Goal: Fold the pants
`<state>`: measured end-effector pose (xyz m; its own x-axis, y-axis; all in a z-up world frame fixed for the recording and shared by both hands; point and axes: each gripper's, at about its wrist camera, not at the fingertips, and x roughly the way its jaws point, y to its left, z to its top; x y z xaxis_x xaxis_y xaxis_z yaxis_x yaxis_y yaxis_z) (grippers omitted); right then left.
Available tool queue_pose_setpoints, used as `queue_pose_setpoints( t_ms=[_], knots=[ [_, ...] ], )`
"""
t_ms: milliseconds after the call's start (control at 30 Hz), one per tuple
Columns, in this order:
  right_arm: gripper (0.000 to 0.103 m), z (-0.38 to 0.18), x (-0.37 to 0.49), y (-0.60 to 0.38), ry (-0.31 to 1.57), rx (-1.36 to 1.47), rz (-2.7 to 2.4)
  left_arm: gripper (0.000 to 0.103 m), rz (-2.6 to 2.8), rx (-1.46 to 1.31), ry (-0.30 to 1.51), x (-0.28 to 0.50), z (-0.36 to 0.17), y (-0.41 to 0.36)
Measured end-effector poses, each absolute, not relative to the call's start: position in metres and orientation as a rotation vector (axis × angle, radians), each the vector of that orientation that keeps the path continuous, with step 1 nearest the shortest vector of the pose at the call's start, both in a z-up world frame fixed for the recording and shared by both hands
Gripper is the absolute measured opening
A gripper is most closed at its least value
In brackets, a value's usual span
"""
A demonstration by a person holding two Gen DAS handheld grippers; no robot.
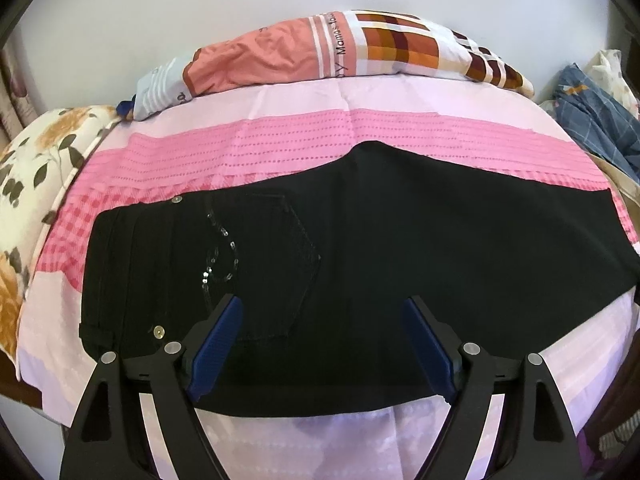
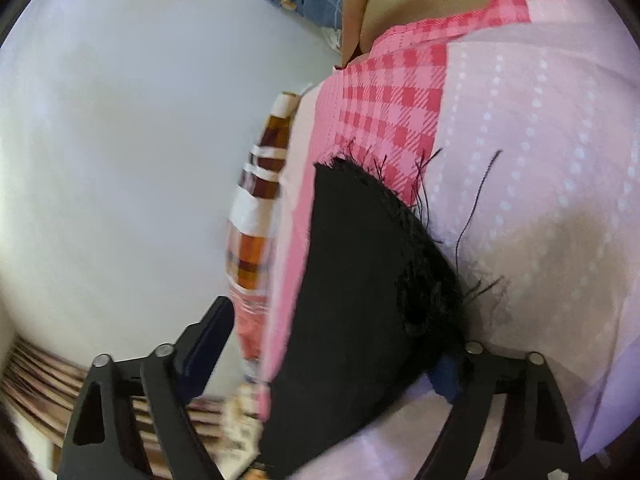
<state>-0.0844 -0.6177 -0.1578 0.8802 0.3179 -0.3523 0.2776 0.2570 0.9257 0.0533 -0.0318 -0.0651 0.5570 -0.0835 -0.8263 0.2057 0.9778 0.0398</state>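
Observation:
Black pants (image 1: 360, 240) lie flat across the pink bed sheet (image 1: 280, 148), waistband and sequinned back pocket (image 1: 256, 264) at the left, legs running right. My left gripper (image 1: 322, 316) is open and empty, hovering over the pants' near edge beside the pocket. In the right wrist view the frayed leg hem (image 2: 384, 240) of the pants lies between the open fingers of my right gripper (image 2: 332, 328). Its right fingertip (image 2: 444, 376) is partly hidden behind the cloth. The view is tilted and blurred.
A patchwork pillow (image 1: 340, 48) lies along the far edge by the white wall. A floral pillow (image 1: 36, 184) sits at the left. Blue bedding (image 1: 596, 116) is heaped at the right. The bed's front edge is just below the pants.

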Motion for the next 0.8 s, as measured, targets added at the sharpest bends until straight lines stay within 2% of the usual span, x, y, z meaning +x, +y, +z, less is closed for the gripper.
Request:
queue_pose_setpoints(
  t_ms=[67,133,200,300,633,733,800],
  knots=[
    [0.071,-0.156,-0.080,-0.612,0.564,1.285,0.029,0.082,-0.169,0.146,0.969,0.052,-0.066,-0.033],
    [0.054,-0.155,-0.077,-0.607,0.608,1.236,0.002,0.083,-0.164,0.155,0.969,0.052,-0.066,-0.033],
    [0.010,-0.162,-0.075,-0.605,0.664,1.222,-0.038,0.082,-0.159,0.159,0.976,0.052,-0.067,-0.032],
    [0.007,-0.173,-0.080,-0.606,0.644,1.265,-0.041,0.082,-0.152,0.142,0.994,0.053,-0.070,-0.025],
    [0.009,-0.174,-0.081,-0.608,0.638,1.292,-0.023,0.082,-0.138,-0.018,1.025,0.053,-0.077,0.025],
    [0.017,-0.171,-0.079,-0.608,0.629,1.301,-0.003,0.082,-0.131,-0.063,1.030,0.054,-0.079,0.037],
    [0.036,-0.166,-0.077,-0.606,0.608,1.299,0.012,0.082,-0.127,-0.075,1.031,0.054,-0.080,0.041]
  ],
)
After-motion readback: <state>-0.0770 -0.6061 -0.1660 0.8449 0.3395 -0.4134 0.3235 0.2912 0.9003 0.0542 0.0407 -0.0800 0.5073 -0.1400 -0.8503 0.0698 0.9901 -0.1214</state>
